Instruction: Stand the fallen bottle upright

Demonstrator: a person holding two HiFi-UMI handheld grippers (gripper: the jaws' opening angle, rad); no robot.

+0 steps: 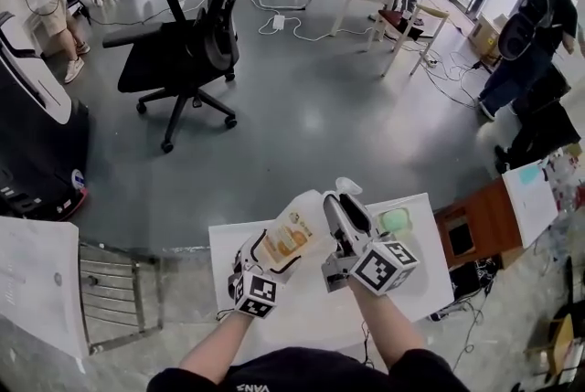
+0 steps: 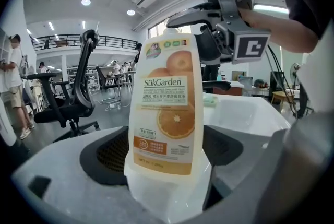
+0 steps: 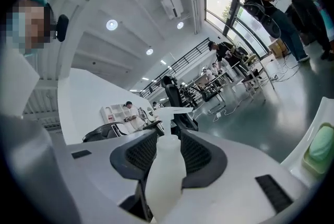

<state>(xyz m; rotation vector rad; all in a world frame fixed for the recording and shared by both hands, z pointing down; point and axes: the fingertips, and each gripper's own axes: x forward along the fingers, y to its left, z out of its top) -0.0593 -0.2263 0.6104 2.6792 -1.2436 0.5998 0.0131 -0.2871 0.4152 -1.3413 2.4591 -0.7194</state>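
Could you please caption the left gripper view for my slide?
Left tongs clamp an orange-labelled bottle while the right tongs grip its top.

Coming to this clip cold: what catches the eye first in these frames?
A pale spray bottle with an orange-fruit label is gripped at both ends over the small white table. The left gripper clamps its body, and the right gripper clamps its neck below the white spray head. The bottle is tilted, not yet upright. Beyond it, a black office chair stands on the grey floor.
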